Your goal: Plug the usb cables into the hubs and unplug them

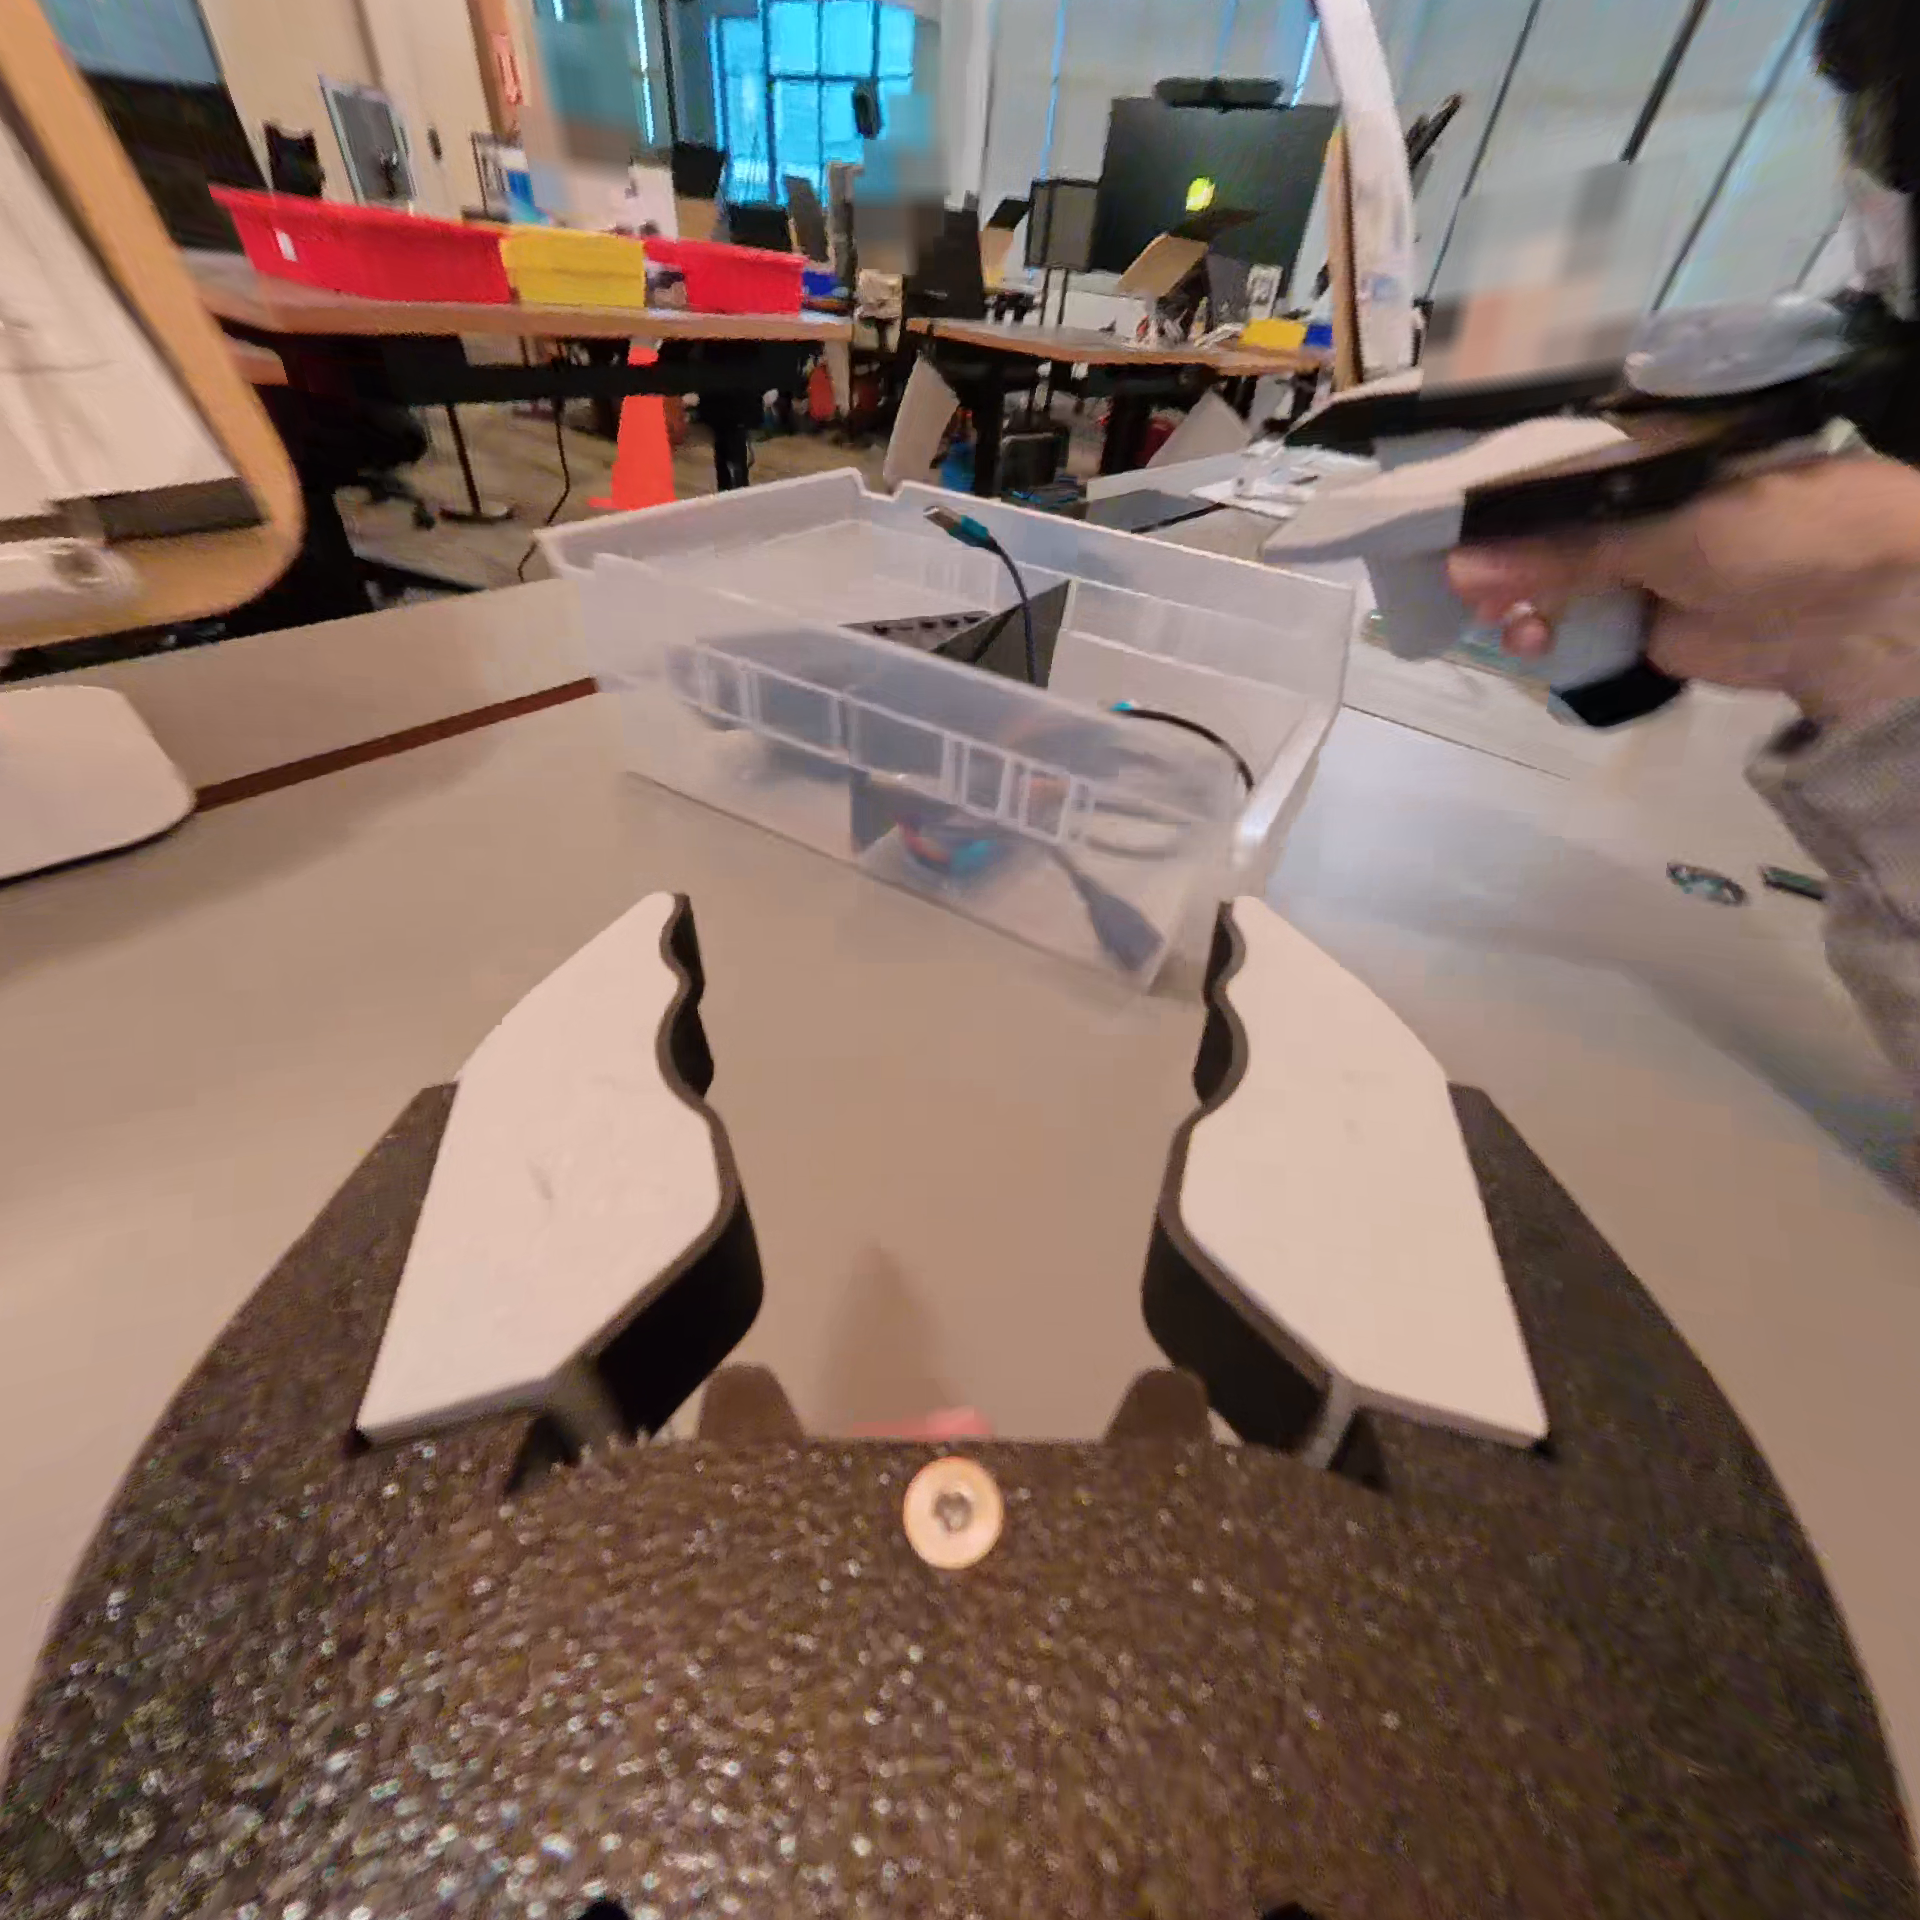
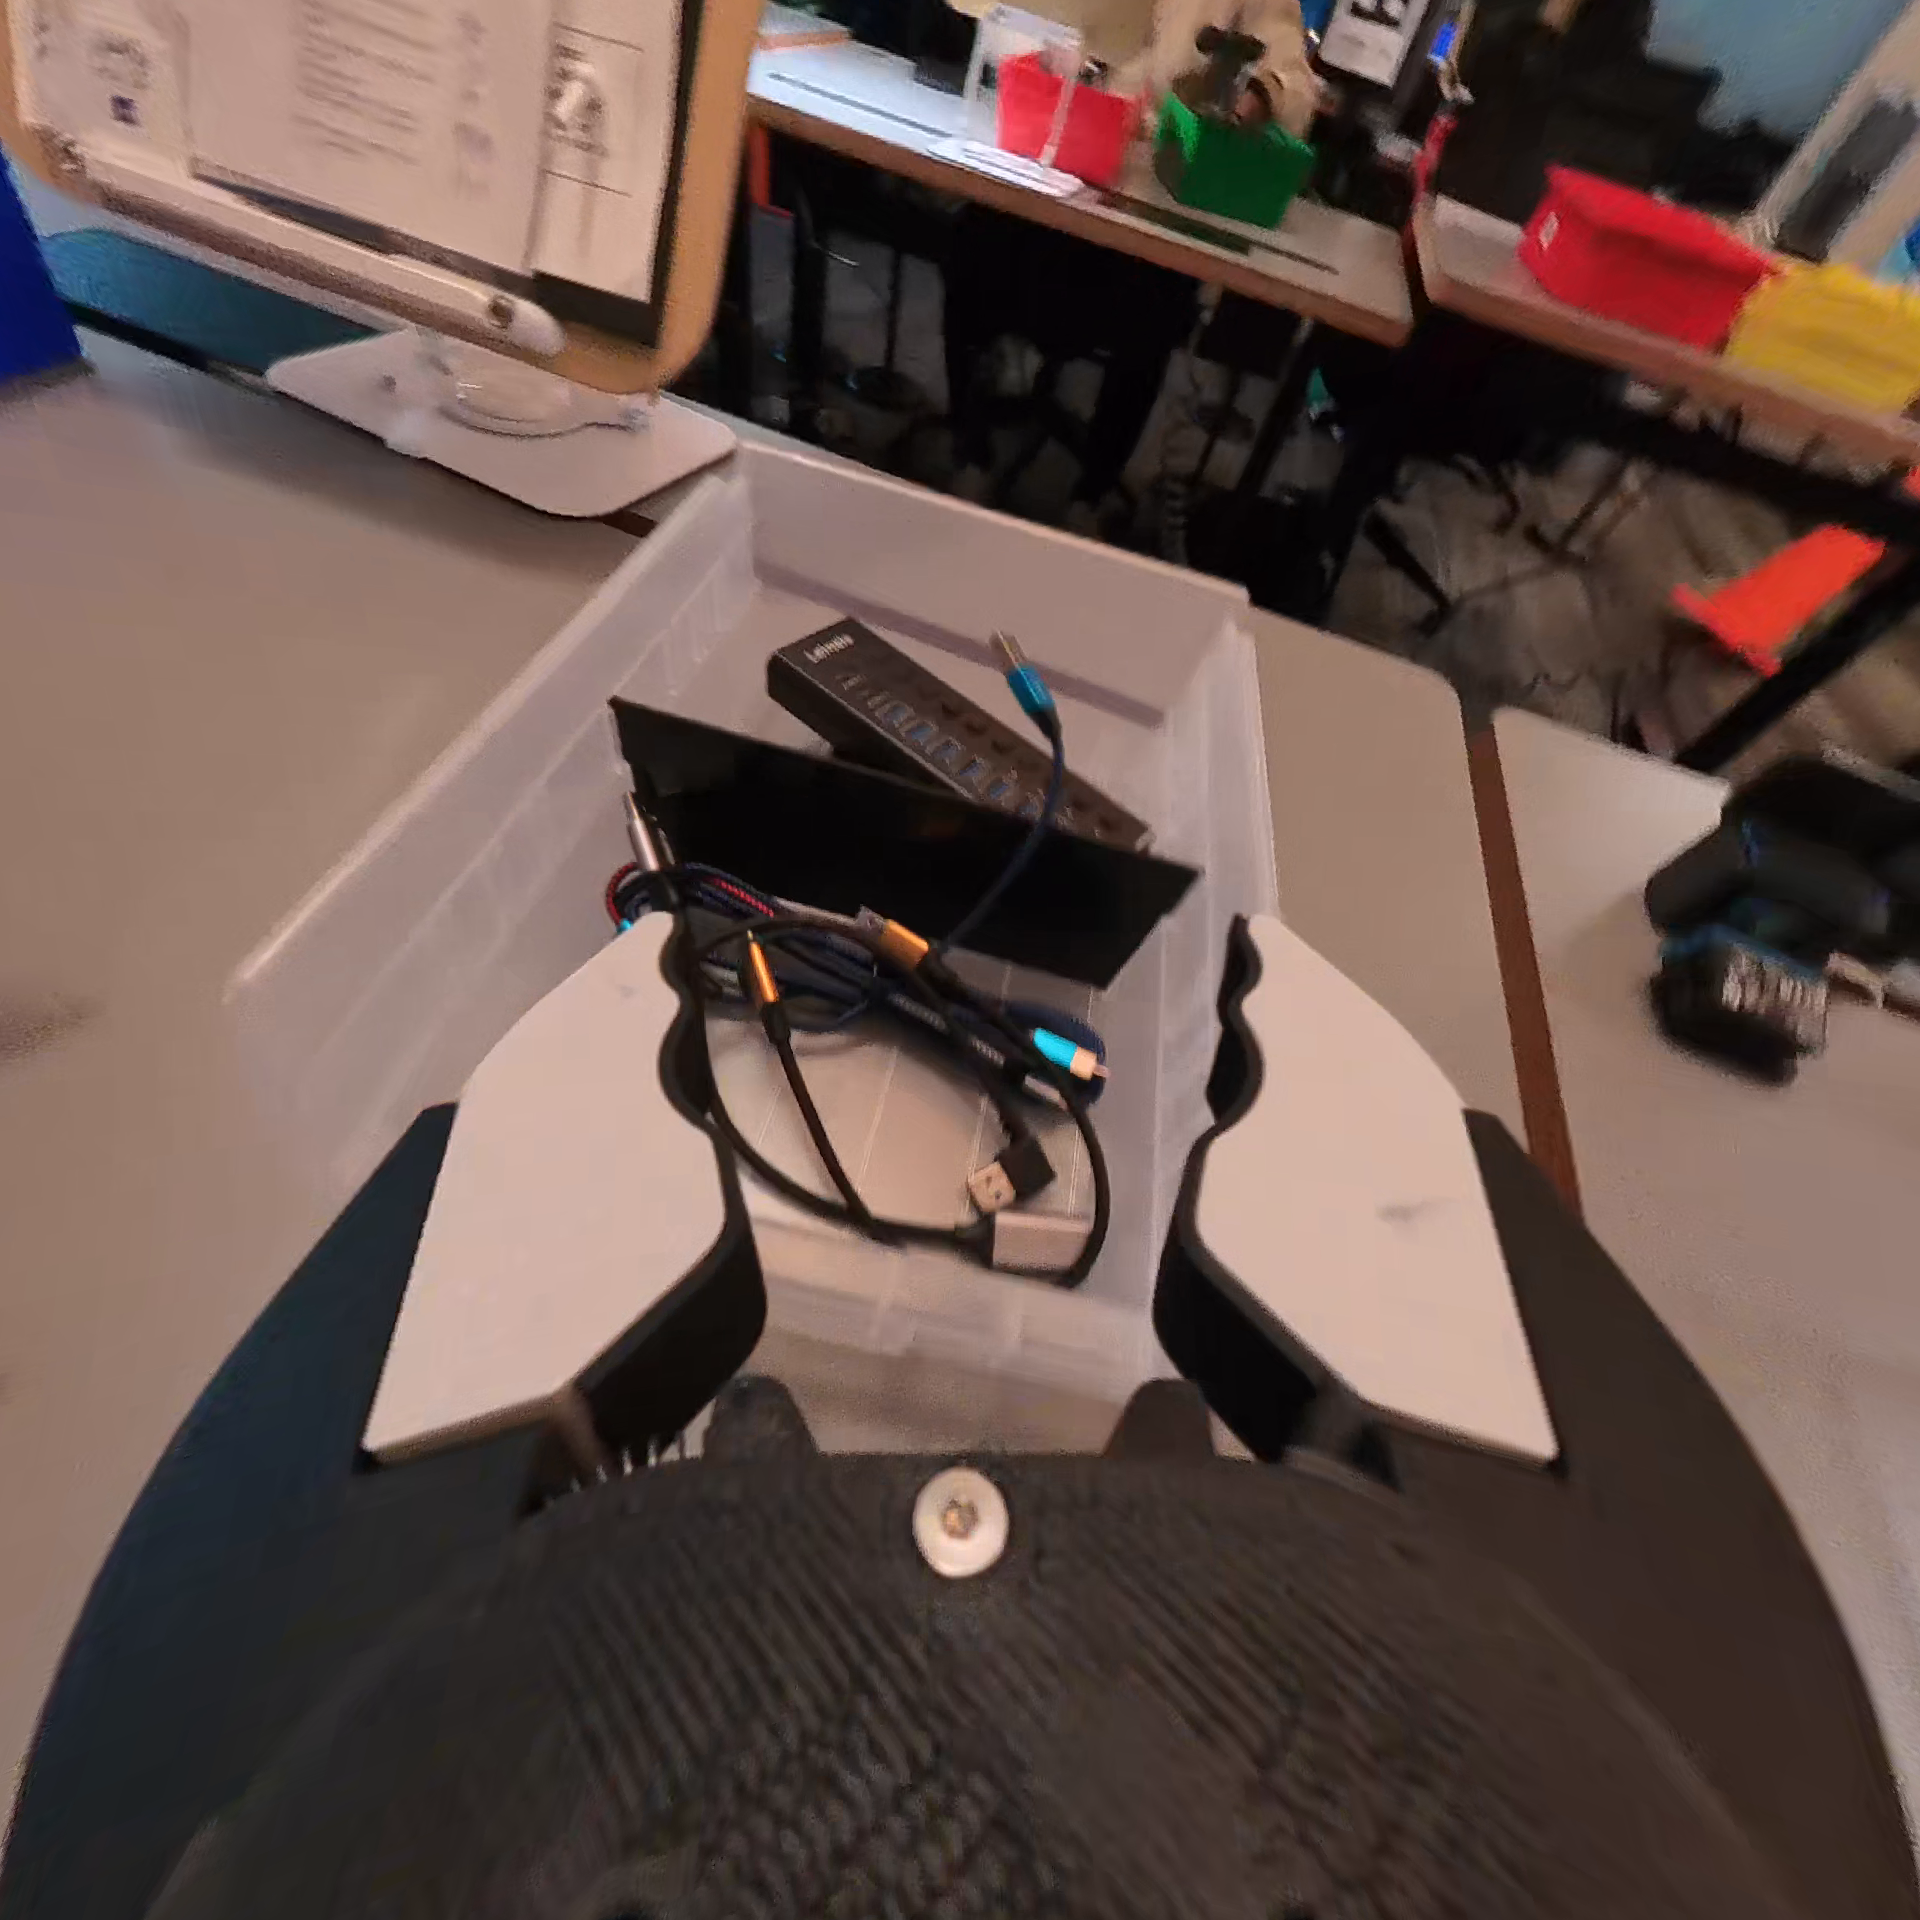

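Note:
A clear plastic bin (image 2: 478, 831) on the grey table holds a long black USB hub (image 2: 935, 727) leaning on a black panel (image 2: 894, 852), a silver hub (image 2: 914, 1153) on the bottom, and several tangled cables (image 2: 935, 997). A blue-tipped USB plug (image 2: 1023, 681) sticks up. My right gripper (image 2: 951, 997) is open and empty, hovering above the bin's near end. My left gripper (image 1: 951, 966) is open and empty over the table, just short of the bin (image 1: 1288, 779). The right gripper (image 1: 1382, 520) also shows in the left wrist view, held in a hand above the bin's right side.
A white monitor stand (image 2: 499, 416) and a framed board (image 2: 343, 145) stand left of the bin. A dark object (image 2: 1787, 914) lies on the table to the right. The table edge (image 2: 1507, 831) runs right of the bin. Desks with red and yellow bins (image 1: 436, 249) stand behind.

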`<action>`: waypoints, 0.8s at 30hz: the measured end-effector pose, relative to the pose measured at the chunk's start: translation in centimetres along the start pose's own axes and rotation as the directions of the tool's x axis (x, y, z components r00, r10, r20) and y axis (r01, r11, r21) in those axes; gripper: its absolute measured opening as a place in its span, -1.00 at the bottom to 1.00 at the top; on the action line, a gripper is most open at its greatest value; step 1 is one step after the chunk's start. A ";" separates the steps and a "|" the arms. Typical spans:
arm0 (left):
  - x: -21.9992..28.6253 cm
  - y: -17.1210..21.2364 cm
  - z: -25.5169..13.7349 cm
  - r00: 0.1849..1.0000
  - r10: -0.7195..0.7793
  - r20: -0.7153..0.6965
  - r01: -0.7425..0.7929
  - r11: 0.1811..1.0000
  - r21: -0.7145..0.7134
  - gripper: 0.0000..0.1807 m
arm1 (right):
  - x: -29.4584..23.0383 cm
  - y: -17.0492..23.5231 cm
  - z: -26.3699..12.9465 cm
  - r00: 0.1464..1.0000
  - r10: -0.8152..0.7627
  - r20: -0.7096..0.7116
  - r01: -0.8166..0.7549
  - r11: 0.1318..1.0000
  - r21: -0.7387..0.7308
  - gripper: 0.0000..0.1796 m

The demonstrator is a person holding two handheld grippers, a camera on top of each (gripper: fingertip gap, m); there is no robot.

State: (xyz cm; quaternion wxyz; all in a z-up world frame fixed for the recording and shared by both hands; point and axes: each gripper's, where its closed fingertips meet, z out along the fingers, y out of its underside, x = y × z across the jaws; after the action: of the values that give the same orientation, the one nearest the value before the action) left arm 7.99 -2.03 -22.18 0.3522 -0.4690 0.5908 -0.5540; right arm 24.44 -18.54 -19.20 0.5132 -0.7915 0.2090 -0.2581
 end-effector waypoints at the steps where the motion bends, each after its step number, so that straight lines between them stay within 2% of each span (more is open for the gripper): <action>1: 1.5 -0.3 1.9 1.000 -0.004 0.007 0.004 1.000 -0.024 0.06 | 0.5 0.6 -0.4 0.999 0.034 -0.030 -0.034 0.999 0.001 0.09; 4: 4.7 -0.9 7.0 0.998 0.027 0.052 -0.023 0.996 -0.081 0.12 | 2.4 0.4 -1.4 0.990 0.060 -0.125 -0.056 0.998 0.035 0.14; 6: 5.2 -0.9 9.8 0.991 0.039 0.125 -0.026 0.994 -0.102 0.12 | 3.3 0.1 -2.3 0.983 0.078 -0.164 -0.068 0.996 0.063 0.13; 9: 4.8 -0.2 13.1 0.979 -0.005 0.205 0.034 0.990 -0.140 0.10 | 2.9 -0.9 -3.4 0.989 0.103 -0.107 -0.090 0.988 0.128 0.09; 12: 3.6 0.4 15.1 0.958 0.007 0.286 0.051 0.979 -0.195 0.07 | 3.2 -1.3 -4.1 0.988 0.107 -0.112 -0.089 0.984 0.154 0.05; 13: 2.8 0.4 15.3 0.946 0.039 0.322 0.031 0.977 -0.209 -0.02 | 3.2 -1.4 -4.3 0.989 0.106 -0.108 -0.088 0.984 0.156 0.05; 14: 1.7 0.7 15.4 0.929 0.077 0.361 0.010 0.972 -0.233 -0.15 | 3.0 -1.5 -4.4 0.990 0.107 -0.097 -0.090 0.983 0.160 0.05; 15: 1.1 1.0 15.4 0.923 0.100 0.371 -0.004 0.968 -0.250 -0.16 | 2.7 -1.8 -4.5 0.990 0.110 -0.083 -0.094 0.981 0.170 0.04; 18: -2.8 0.8 13.4 0.848 0.214 0.484 -0.085 0.958 -0.274 -0.66 | 1.3 -2.9 -4.6 0.995 0.098 -0.032 -0.090 0.976 0.200 0.01; 20: -5.7 0.6 11.1 0.831 0.193 0.521 -0.076 0.968 -0.238 -0.89 | 0.1 -3.4 -4.6 0.997 0.071 -0.002 -0.070 0.978 0.197 0.00; 24: -8.8 1.1 5.4 0.849 0.264 0.457 -0.144 0.949 -0.281 -0.90 | -3.6 -4.5 -4.0 0.998 -0.010 0.063 -0.002 0.981 0.193 0.00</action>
State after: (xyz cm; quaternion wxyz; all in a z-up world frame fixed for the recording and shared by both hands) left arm 15.55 4.46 -24.95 0.4888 -0.5665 0.5907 -0.3020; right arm 19.47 -17.46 -14.40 0.5933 -0.7463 0.1649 -0.2527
